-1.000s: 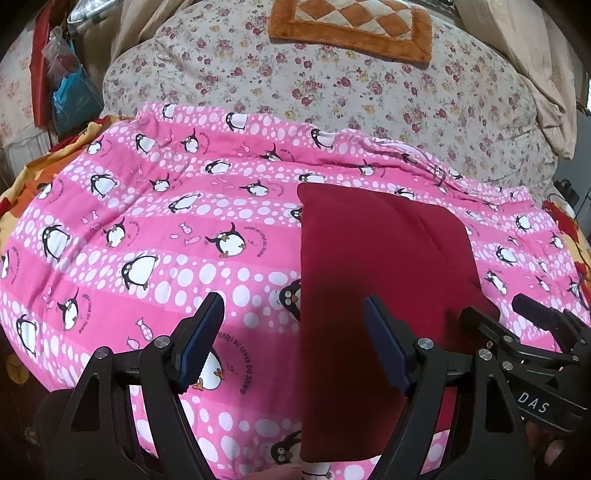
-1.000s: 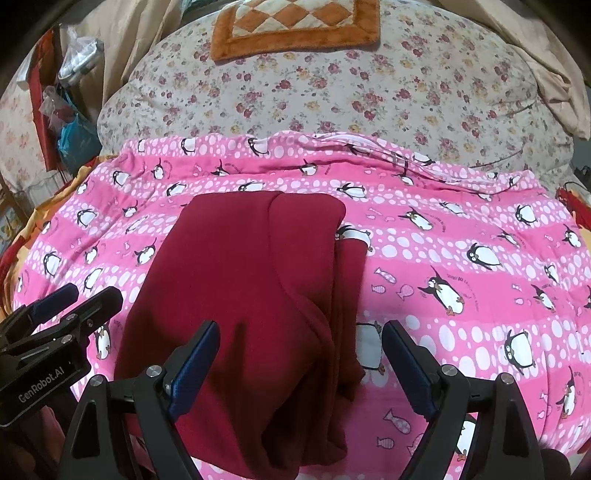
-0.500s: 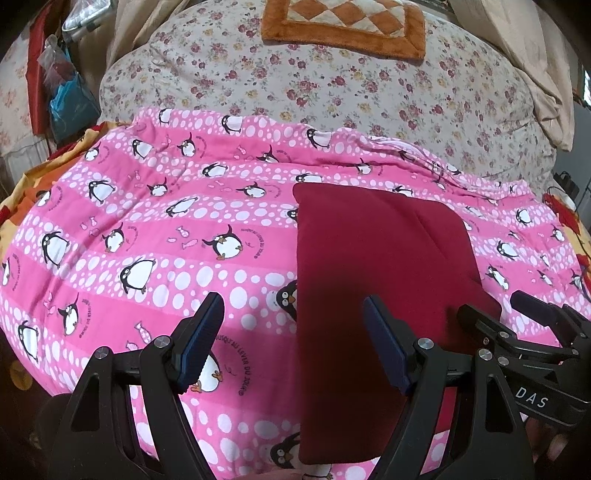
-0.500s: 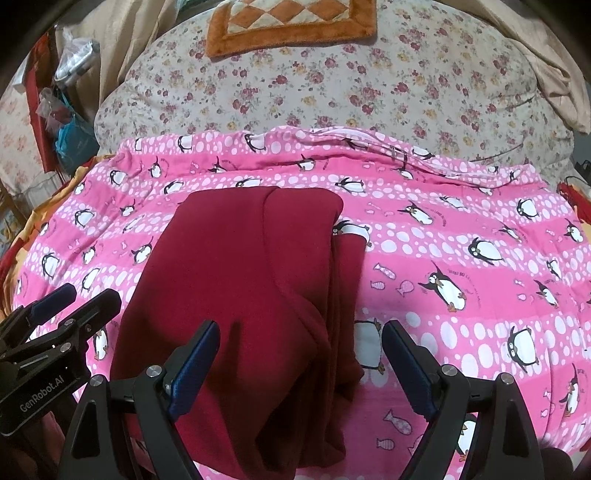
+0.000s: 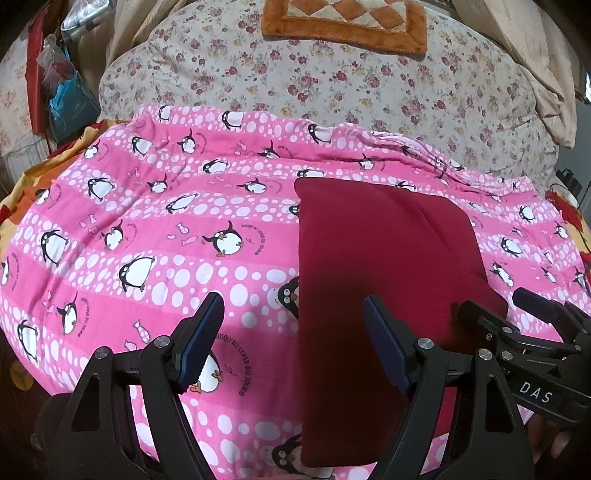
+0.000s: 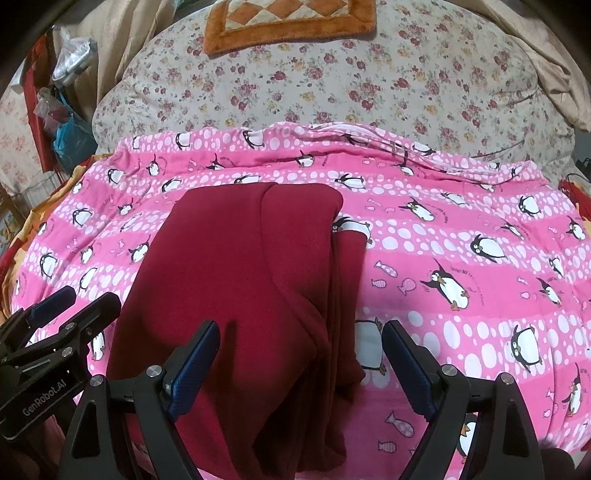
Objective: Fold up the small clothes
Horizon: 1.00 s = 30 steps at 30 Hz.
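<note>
A dark red garment (image 5: 373, 266) lies folded into a long strip on a pink penguin blanket (image 5: 147, 229). In the right wrist view the garment (image 6: 236, 280) shows stacked folds along its right edge. My left gripper (image 5: 293, 345) is open and empty, above the garment's near left edge. My right gripper (image 6: 301, 363) is open and empty, above the garment's near right part. Each gripper also shows in the other's view: the right one (image 5: 517, 317) at the right, the left one (image 6: 62, 314) at the left.
A floral quilt (image 5: 332, 81) lies behind the blanket, with an orange checked mat (image 5: 343, 22) on it. Beige cloth (image 5: 546, 74) hangs at the far right. Bags (image 5: 70, 99) and clutter stand at the far left.
Both views have shifted slightly; the garment sits a little farther away and both grippers stay open. The garment has not changed shape.
</note>
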Motion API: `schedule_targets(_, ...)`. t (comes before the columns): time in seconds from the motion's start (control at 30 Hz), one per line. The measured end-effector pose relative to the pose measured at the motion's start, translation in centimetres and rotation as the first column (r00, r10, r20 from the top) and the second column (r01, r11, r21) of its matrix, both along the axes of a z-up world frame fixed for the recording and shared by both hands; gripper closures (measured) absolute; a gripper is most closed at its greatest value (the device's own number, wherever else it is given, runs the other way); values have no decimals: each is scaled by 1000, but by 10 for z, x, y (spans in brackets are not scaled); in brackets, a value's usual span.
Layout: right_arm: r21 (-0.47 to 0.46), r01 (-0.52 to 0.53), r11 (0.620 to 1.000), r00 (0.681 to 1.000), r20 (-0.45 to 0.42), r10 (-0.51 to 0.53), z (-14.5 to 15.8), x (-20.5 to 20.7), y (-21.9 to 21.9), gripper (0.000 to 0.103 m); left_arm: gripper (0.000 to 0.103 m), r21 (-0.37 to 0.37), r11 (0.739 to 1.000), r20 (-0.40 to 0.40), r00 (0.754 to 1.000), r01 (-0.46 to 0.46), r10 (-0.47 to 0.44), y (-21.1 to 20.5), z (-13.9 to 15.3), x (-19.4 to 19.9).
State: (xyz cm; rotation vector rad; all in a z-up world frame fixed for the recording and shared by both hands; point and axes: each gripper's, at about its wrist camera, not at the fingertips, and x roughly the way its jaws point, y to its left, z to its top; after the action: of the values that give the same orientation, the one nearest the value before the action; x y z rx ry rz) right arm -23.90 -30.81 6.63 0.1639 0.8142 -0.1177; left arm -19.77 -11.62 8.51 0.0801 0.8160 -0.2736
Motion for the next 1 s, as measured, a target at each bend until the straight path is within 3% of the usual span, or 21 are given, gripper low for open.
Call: schedule_targets(1.0,-1,-5,1000,1000,-14,5,-3,3,5,15,25,6,1000,-4,1000,0,0,-1,-1,1)
